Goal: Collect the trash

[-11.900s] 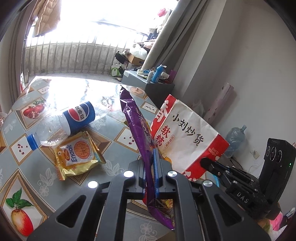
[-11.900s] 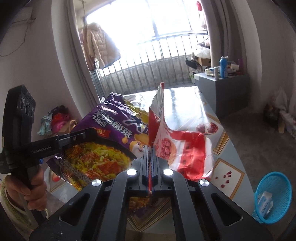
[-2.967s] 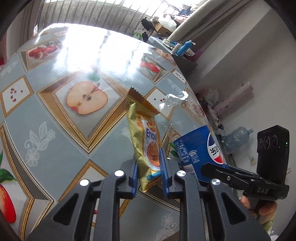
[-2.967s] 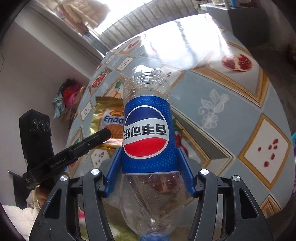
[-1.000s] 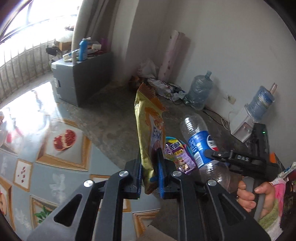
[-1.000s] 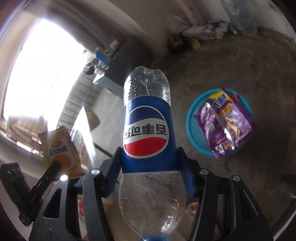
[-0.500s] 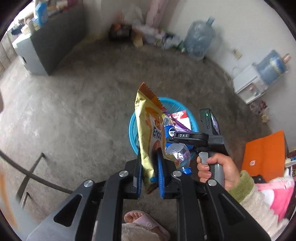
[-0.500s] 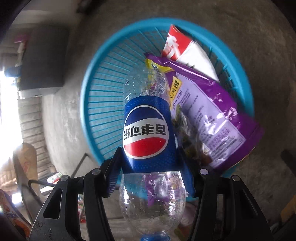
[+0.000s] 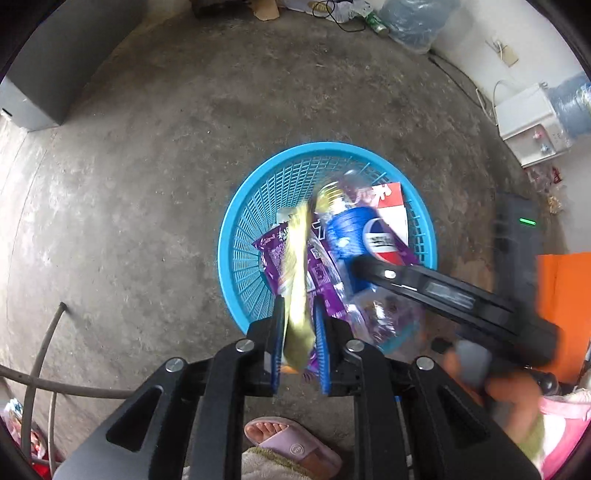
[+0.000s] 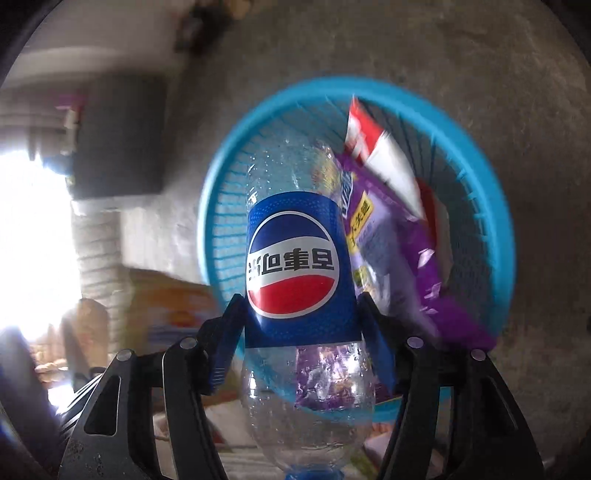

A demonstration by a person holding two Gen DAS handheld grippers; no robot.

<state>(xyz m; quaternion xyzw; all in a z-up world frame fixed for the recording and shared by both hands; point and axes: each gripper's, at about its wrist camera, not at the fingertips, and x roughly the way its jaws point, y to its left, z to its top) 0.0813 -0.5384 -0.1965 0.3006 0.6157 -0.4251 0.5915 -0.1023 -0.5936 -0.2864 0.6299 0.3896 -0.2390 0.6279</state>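
A blue mesh basket (image 9: 236, 221) (image 10: 495, 206) stands on the concrete floor, with a purple snack bag (image 9: 273, 254) (image 10: 388, 251) and a red-and-white bag (image 9: 391, 206) (image 10: 373, 147) in it. My left gripper (image 9: 300, 306) points straight down over the basket. Its jaws are opening, and a gold snack packet (image 9: 297, 266) is a blurred streak between the pads. My right gripper (image 10: 300, 297) (image 9: 424, 284) tilts down over the basket. Its jaws are opening too, and the Pepsi bottle (image 10: 291, 258) (image 9: 354, 229) sits loose between them, cap end toward the camera.
A grey cabinet (image 9: 37, 74) stands at the far left. A water jug (image 9: 413, 18) and a white dispenser (image 9: 528, 125) line the wall. An orange panel (image 9: 565, 295) is at the right. A foot in a pink slipper (image 9: 291, 439) and a metal leg (image 9: 40, 369) are near.
Both grippers have come down closer over the basket. The jaws of both have widened; the gold packet is now a blurred streak and the bottle no longer looks pinched.
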